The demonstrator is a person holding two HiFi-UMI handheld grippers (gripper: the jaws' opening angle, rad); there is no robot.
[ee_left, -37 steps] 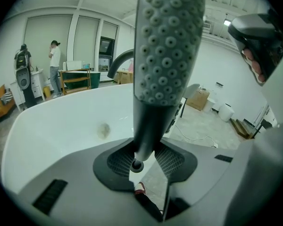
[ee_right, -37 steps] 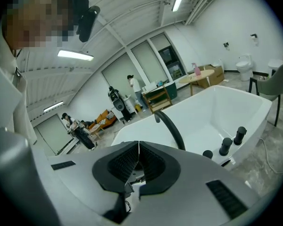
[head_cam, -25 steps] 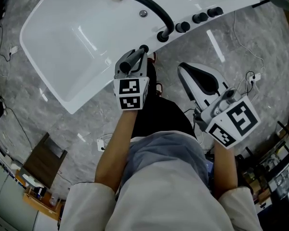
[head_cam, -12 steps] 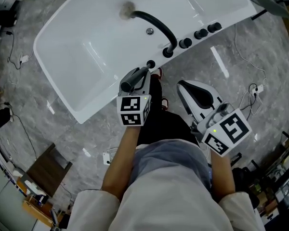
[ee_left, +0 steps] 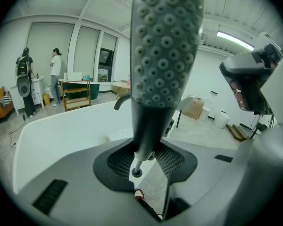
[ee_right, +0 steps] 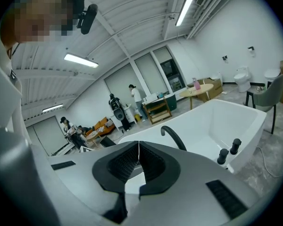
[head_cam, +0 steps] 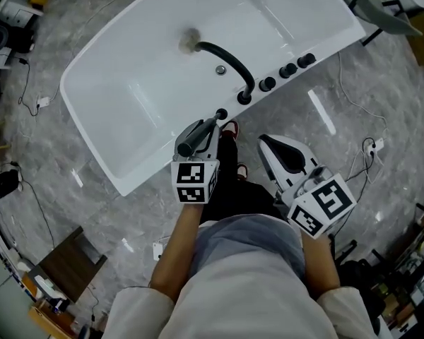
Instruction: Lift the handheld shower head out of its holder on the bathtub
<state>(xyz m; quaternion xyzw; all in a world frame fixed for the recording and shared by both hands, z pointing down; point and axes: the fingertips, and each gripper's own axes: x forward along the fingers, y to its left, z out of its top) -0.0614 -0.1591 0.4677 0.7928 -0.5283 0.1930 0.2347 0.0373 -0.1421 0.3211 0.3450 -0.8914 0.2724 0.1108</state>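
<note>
Since shower head (ee_left: 165, 55) sits clamped in left gripper (ee_left: 144, 161) jaws, raised clear of holder (head_cam: 221, 114) on bathtub (head_cam: 152, 162) rim — lift looks near done; right gripper (ee_right: 138, 159) jaws together, empty. Next: firm grip, steady carry

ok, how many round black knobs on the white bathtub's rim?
3, in a row on the white bathtub's rim, right of the curved black spout: first knob beside the spout's base, second knob mid-row, third knob at the end. None looks hidden.
</note>
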